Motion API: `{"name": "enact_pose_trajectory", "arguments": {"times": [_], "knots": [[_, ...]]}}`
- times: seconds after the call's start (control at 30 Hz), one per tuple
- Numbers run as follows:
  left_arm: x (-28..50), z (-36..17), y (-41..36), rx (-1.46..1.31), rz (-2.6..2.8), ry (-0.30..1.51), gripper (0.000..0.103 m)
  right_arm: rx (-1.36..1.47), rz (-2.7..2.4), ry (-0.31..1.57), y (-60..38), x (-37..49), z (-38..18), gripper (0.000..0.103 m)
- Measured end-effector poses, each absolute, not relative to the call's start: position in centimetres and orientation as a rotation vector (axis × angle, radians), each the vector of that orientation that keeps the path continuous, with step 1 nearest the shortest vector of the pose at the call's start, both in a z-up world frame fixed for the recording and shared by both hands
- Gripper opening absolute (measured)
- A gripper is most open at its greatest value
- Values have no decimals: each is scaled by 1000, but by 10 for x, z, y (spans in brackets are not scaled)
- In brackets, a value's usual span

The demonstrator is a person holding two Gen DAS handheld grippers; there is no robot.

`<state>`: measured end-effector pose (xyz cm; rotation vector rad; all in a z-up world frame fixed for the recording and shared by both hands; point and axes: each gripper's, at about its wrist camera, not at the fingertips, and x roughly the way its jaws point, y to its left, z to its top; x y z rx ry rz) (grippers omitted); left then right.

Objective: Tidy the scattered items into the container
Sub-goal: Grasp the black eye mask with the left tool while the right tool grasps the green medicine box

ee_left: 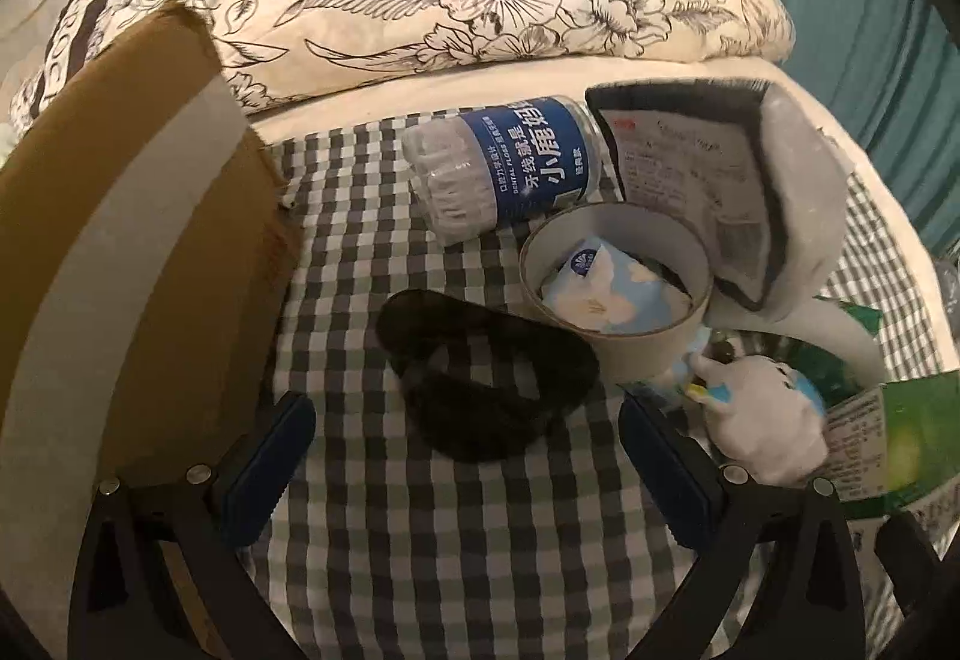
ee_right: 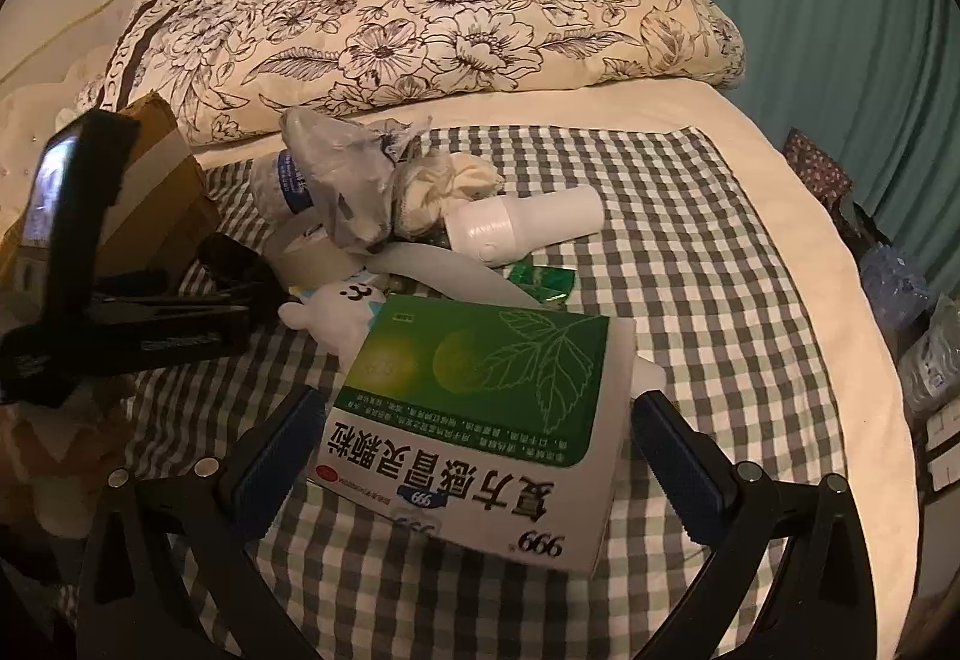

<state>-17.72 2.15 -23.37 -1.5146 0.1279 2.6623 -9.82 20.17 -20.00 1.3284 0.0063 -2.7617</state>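
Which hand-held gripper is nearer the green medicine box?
Right. The right hand-held gripper straddles the green medicine box, open; the left hand-held gripper sits off beside it, over the black item.

My left gripper [ee_left: 468, 471] hangs low with its two fingers [ee_left: 267, 465] spread wide apart, blue pads facing each other across an empty gap, gripping nothing. My right gripper [ee_right: 474, 471] is just as wide open, its fingers [ee_right: 678, 471] standing to either side with no pad pressed against anything. From the right wrist view, the left gripper [ee_right: 120, 324] shows side-on at my left, pointing across the frame.
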Motion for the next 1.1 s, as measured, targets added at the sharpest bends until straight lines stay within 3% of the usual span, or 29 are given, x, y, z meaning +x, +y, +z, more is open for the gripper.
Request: {"name": "enact_pose_trajectory", "arguments": {"times": [0.47, 0.6, 0.7, 0.83, 1.1], "knots": [[-194, -263, 29, -1564, 2592, 179, 103, 1422, -2790, 210, 184, -110, -217, 103], [-194, -264, 23, -1552, 2569, 83, 103, 1452, -2783, 122, 194, -108, -223, 103], [-195, -264, 20, -1551, 2568, 49, 96, 1436, -2791, 129, 195, -105, -218, 96], [-195, -260, 14, -1532, 2588, 36, 75, 1420, -2774, 89, 197, -102, -214, 94], [-183, -248, 12, -1497, 2592, 1, 75, 1356, -2777, 56, 195, -86, -197, 94]]}}
